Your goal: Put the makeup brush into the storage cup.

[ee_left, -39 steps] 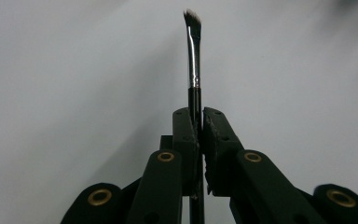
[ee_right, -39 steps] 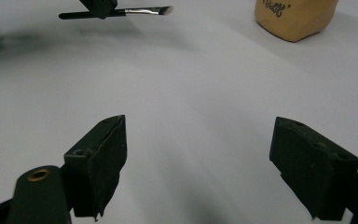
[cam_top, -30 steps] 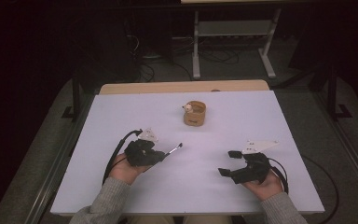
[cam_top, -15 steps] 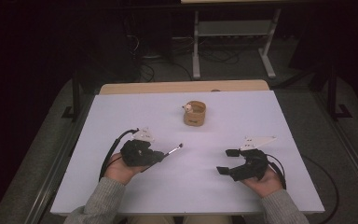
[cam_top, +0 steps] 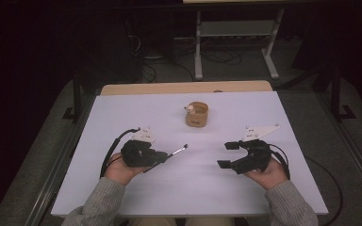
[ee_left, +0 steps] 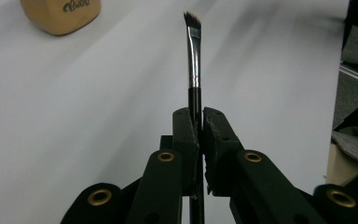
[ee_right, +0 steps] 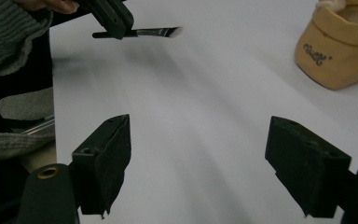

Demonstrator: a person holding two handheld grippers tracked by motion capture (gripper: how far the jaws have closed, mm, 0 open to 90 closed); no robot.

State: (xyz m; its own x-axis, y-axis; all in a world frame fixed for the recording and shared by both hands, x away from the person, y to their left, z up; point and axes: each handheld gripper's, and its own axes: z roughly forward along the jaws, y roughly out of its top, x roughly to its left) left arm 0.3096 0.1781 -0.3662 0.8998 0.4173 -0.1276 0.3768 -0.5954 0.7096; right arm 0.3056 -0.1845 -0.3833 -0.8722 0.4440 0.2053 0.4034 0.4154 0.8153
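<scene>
Left gripper pinching angled makeup brush; right gripper spread wide, empty; tan pouch beyond on white table.

The high view looks forward and down on the whole white table from its near edge. The left gripper view sits low and close behind its jaws, facing the far edge. The right gripper view is just as close and faces the left edge. All three share the tan cup — and the brush.
</scene>
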